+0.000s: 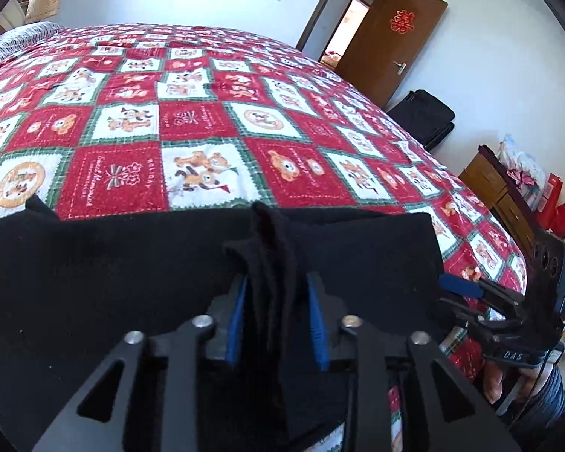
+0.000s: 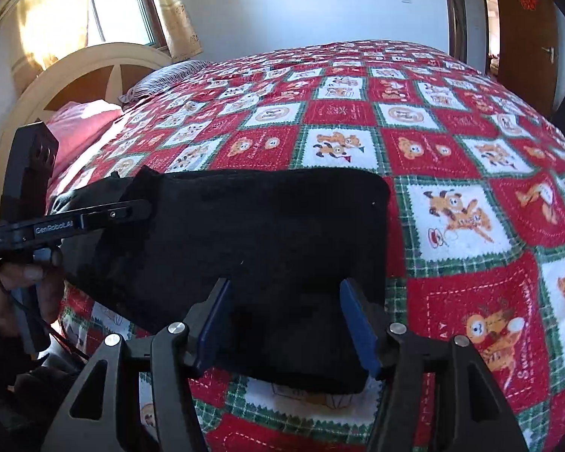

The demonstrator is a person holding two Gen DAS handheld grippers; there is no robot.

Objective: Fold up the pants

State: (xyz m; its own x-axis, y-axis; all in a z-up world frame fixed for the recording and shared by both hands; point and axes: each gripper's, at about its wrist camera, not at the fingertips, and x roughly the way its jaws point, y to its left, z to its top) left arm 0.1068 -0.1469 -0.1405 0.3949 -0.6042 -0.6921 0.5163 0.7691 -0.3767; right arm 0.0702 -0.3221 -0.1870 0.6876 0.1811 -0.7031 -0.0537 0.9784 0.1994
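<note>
The black pants [image 2: 245,233] lay folded near the bed's [image 2: 471,173] front edge. The left gripper [image 1: 277,320] pinched a raised fold; the right gripper's [image 2: 286,324] jaws stood open astride the hem. Soft, limp fleece (probably light): best gripped at the edges.

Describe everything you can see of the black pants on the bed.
The black fleece-like pants lie folded into a flat, roughly rectangular bundle on the red, white and green checked quilt, near its front edge. A raised bunch of the fabric stands between the left gripper's blue-padded fingers. The right gripper straddles the near edge, open.
</note>
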